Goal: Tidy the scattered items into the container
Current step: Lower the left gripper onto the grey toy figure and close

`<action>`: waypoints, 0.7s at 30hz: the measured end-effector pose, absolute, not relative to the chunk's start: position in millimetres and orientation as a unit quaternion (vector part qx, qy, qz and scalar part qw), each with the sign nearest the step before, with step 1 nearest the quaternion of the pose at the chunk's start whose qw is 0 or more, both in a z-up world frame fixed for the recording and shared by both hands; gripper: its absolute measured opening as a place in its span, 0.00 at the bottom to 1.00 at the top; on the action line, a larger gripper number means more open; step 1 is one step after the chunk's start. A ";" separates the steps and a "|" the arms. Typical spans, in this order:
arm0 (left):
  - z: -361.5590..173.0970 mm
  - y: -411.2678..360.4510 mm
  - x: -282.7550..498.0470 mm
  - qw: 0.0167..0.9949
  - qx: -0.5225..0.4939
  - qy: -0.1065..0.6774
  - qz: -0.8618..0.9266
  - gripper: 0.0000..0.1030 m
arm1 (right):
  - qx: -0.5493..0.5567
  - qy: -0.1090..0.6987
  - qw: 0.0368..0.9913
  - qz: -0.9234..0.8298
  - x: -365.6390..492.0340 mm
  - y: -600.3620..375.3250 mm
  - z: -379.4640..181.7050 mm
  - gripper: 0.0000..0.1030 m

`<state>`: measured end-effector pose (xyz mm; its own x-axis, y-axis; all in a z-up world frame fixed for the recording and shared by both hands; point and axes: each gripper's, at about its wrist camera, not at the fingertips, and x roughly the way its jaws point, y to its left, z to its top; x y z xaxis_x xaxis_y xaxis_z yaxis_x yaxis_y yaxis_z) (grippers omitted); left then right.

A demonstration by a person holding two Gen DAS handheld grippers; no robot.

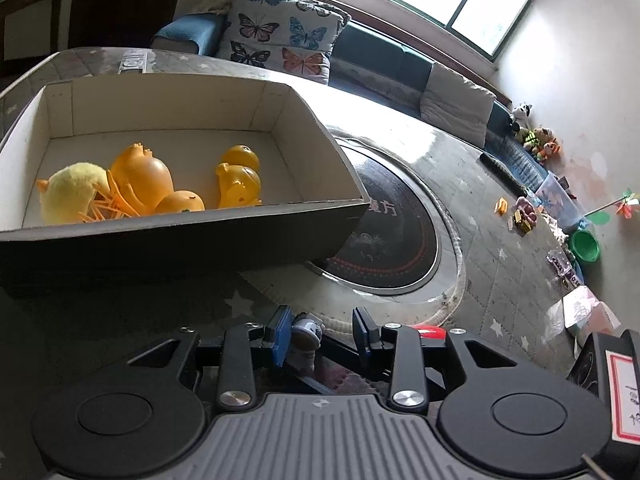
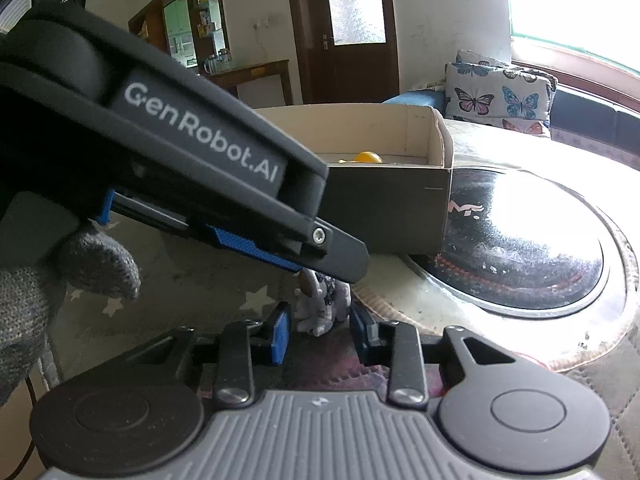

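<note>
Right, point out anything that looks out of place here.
One small white-and-blue figurine sits on the table, outside the box that holds the yellow toys. The right gripper is closed on it; the left gripper stands open around it.

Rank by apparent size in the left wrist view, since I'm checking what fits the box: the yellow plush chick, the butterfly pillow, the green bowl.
1. butterfly pillow
2. yellow plush chick
3. green bowl

The pillow and bowl sit farther from the camera than the chick, so true sizes may differ.
</note>
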<state>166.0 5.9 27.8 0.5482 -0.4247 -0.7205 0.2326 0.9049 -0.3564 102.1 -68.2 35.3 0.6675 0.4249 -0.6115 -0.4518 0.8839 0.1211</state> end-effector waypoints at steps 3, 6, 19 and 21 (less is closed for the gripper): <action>27.9 8.0 167.2 0.873 -0.113 0.435 -0.188 0.35 | -0.021 0.330 0.913 0.240 103.4 -66.2 35.4 0.31; 27.7 10.5 168.4 0.873 -0.116 0.436 -0.187 0.35 | -0.022 0.330 0.913 0.240 103.0 -64.3 35.8 0.31; 27.6 20.9 172.0 0.870 -0.139 0.437 -0.181 0.35 | -0.026 0.328 0.914 0.239 102.3 -62.5 37.0 0.46; 27.6 21.8 171.8 0.869 -0.144 0.438 -0.182 0.35 | -0.026 0.330 0.913 0.239 102.1 -62.2 37.0 0.47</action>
